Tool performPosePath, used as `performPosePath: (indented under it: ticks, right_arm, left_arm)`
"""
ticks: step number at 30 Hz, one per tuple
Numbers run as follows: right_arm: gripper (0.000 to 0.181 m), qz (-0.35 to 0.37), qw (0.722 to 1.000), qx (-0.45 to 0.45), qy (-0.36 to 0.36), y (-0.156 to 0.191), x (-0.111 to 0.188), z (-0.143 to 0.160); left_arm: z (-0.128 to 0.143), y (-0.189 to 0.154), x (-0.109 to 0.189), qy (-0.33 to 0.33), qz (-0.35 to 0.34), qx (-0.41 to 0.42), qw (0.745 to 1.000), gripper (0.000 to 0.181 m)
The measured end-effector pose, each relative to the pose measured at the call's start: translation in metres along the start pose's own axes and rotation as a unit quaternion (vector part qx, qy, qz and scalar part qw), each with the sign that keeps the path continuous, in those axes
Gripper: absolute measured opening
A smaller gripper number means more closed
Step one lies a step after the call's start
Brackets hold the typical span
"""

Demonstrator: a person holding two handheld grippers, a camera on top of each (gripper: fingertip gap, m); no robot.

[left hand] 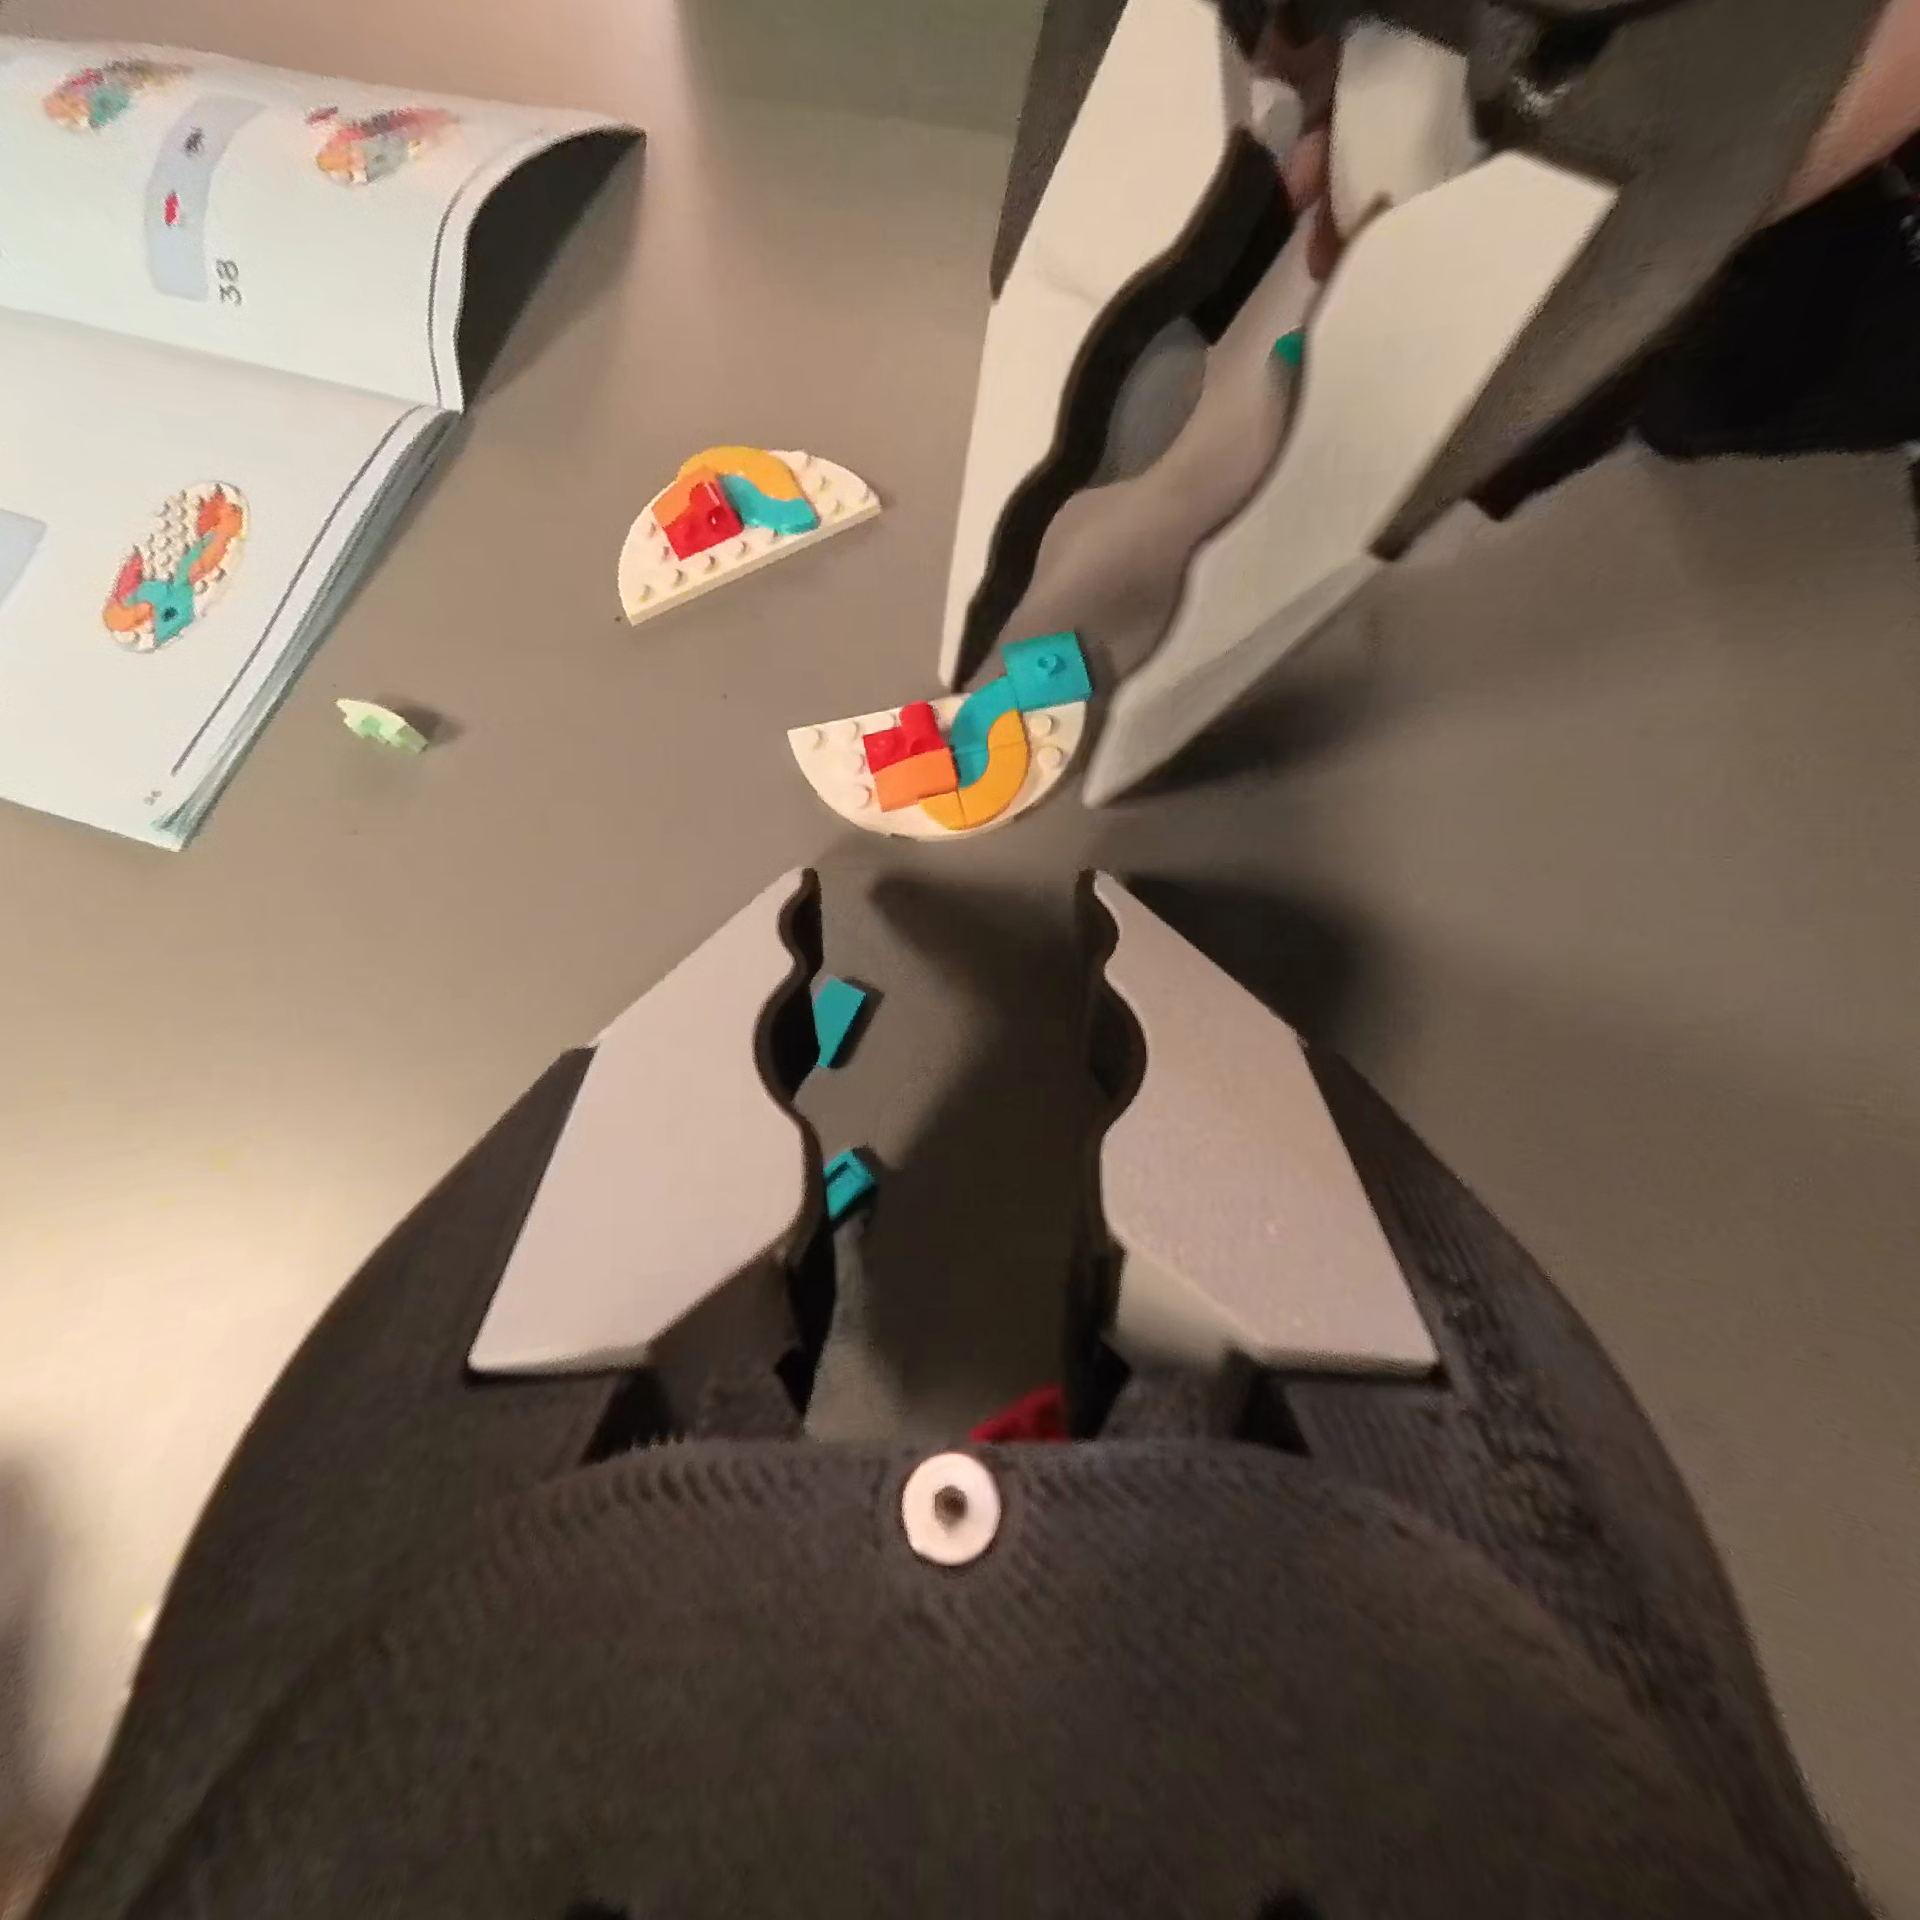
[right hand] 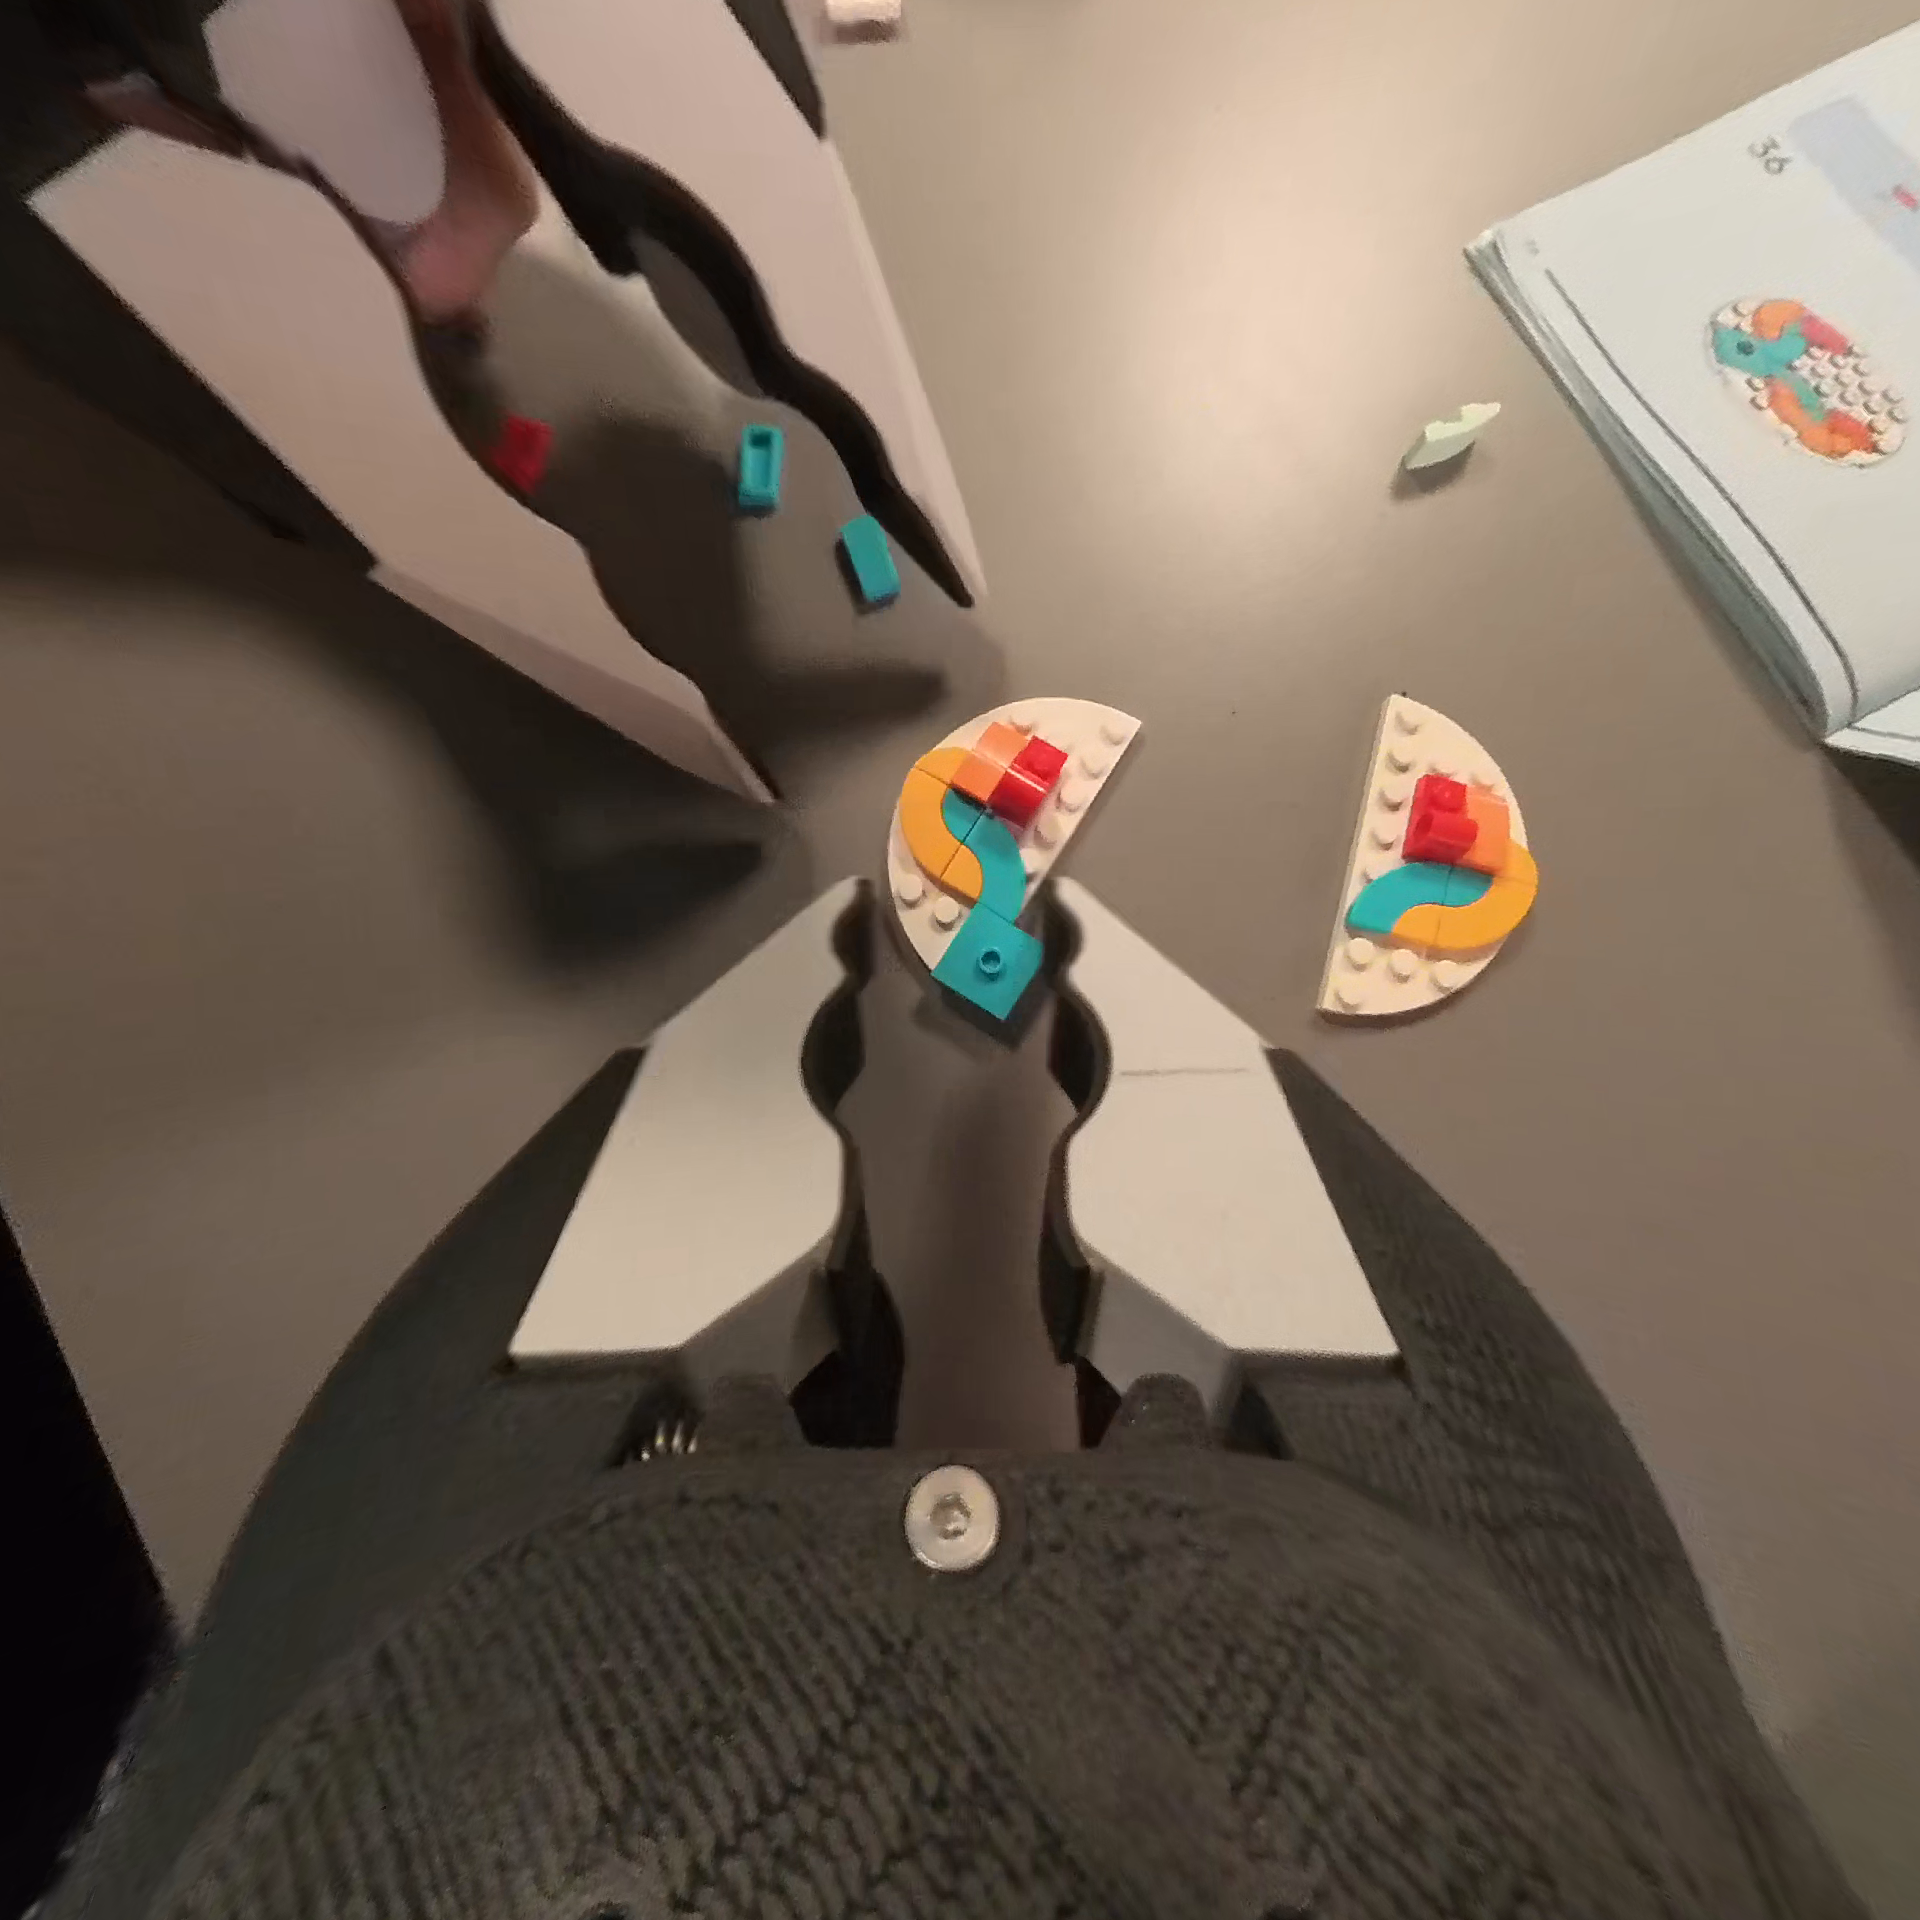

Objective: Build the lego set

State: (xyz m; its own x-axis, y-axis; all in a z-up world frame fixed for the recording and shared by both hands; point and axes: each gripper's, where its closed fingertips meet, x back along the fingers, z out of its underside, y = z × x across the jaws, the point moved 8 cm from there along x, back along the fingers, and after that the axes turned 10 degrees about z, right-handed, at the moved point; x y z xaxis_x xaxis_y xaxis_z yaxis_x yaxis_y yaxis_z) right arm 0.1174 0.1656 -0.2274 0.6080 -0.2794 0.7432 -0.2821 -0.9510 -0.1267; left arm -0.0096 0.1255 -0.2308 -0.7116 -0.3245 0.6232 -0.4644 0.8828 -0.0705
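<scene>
A white half-disc plate (right hand: 1091,774) with red, orange, yellow and teal tiles lies on the brown table. A teal square plate (right hand: 987,961) juts over its edge. My right gripper (right hand: 958,888) is open, with that teal plate between its fingertips. The build also shows in the left wrist view (left hand: 831,753), with the right gripper (left hand: 1031,732) over its far side. My left gripper (left hand: 948,883) is open and empty just short of the build; it also shows in the right wrist view (right hand: 871,696). A second half-disc build (right hand: 1429,862) (left hand: 748,530) lies apart.
Two loose teal pieces (right hand: 758,468) (right hand: 868,561) and a red piece (right hand: 520,452) lie on the table between the left gripper's fingers. An open instruction booklet (left hand: 208,416) (right hand: 1714,364) lies at the side. A pale green piece (left hand: 382,724) (right hand: 1449,442) lies near it. Only a small space, under 4 cm, lies between the two pairs of fingers. It is some 10 centimeters from my left tips to the pale green piece (left hand: 382,724). It is also in sight in the right wrist view (right hand: 1441,434).
</scene>
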Motion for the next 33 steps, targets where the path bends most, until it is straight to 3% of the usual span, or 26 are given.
performPosePath:
  ticks: [1, 5, 10, 16, 25, 33]
  right_arm:
    - [0.025, 0.002, 1.0, 0.003, 0.007, 0.0, 0.001, 0.0]
    - [0.023, 0.007, 1.0, 0.008, 0.01, 0.0, 0.0, -0.002]
    - [0.022, 0.015, 1.0, -0.003, -0.02, -0.003, 0.009, -0.008]
    - [0.022, 0.014, 1.0, 0.009, -0.024, -0.001, 0.014, -0.012]
    - [0.022, 0.001, 0.999, 0.014, -0.043, 0.002, 0.027, -0.023]
    - [0.021, 0.001, 0.999, 0.029, -0.046, 0.004, 0.036, -0.029]
  left_arm:
    - [-0.001, -0.001, 0.001, -0.003, 0.0, -0.012, 1.0, 0.049]
    - [-0.001, -0.011, 0.002, -0.009, 0.0, -0.08, 0.997, 0.051]
    - [-0.001, -0.018, -0.003, 0.011, -0.094, -0.226, 0.97, 0.049]
    - [-0.007, -0.021, -0.006, 0.002, -0.191, -0.321, 0.928, 0.048]
    - [-0.007, -0.022, -0.007, 0.019, -0.27, -0.409, 0.871, 0.025]
    - [-0.011, -0.027, -0.004, 0.033, -0.303, -0.445, 0.842, 0.012]
